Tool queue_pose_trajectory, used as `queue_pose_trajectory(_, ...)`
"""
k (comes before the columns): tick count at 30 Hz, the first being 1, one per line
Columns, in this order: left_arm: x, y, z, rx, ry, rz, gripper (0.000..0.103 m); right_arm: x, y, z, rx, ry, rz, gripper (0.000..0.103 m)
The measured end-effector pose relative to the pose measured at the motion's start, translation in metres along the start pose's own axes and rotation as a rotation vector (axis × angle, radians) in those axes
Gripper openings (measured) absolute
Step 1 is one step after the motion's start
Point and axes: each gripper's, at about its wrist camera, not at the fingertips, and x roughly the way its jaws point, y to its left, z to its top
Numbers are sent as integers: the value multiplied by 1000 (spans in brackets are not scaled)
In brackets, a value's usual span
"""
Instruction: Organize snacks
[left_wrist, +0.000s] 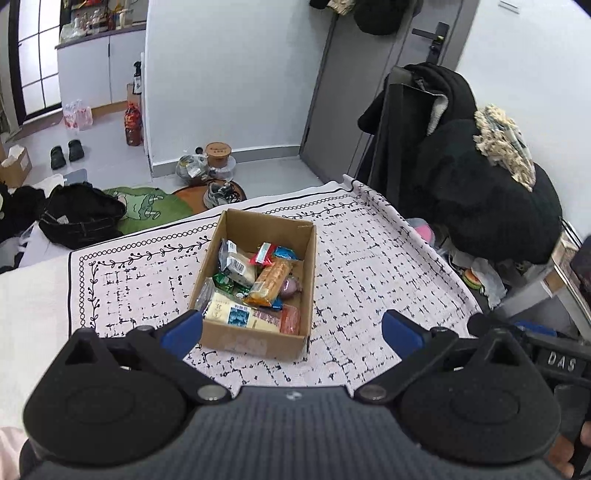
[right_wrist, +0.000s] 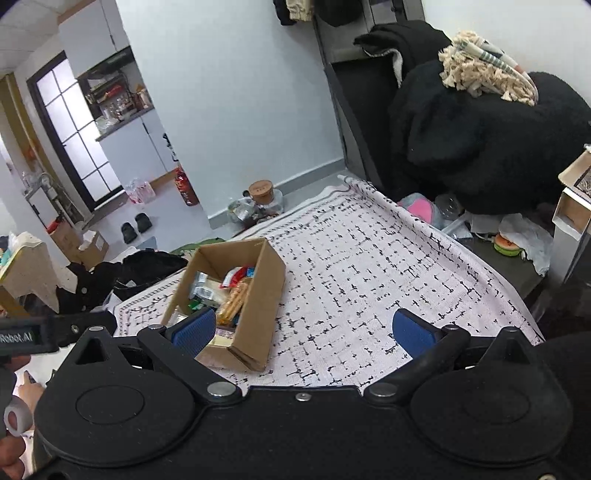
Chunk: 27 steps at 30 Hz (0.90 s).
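Sitting at the centre of the left wrist view, the cardboard box (left_wrist: 258, 280) rests on the patterned cloth (left_wrist: 369, 266) that covers the worktop, and it holds all the snacks that show. Inside it, an orange-wrapped biscuit pack (left_wrist: 269, 282) lies across the middle, a clear-wrapped sandwich pack (left_wrist: 236, 264) sits toward the upper left, a red packet (left_wrist: 263, 253) and a blue packet (left_wrist: 285, 253) lie at the far end, and a pale yellow pack (left_wrist: 236, 314) lies along the near wall. The left gripper (left_wrist: 291, 330) hovers in the lower part of that frame, just before the box's near wall, jaws wide apart and holding nothing. In the right wrist view the box (right_wrist: 255, 295) appears left of centre, and the right gripper (right_wrist: 304, 328) hangs over the bare cloth (right_wrist: 369, 277) beside it, jaws likewise spread and empty. Dark coats (left_wrist: 480, 192) are heaped at the right of the left view.
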Motion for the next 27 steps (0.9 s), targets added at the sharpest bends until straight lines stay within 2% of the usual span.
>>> queue_pose_trajectory(13, -43, -9, -29, 52, -40, 36, 103, -38, 21, -15, -78, -55, 10, 103)
queue_pose_trajectory(19, -63, -10, -38, 66, -67, 22, 103, -51, 25, -20, -83, -86, -32, 103)
queue_pose_trajectory(27, -68, -8, -47, 55, -79, 14, 103, -51, 28, -20, -94, -87, -86, 103)
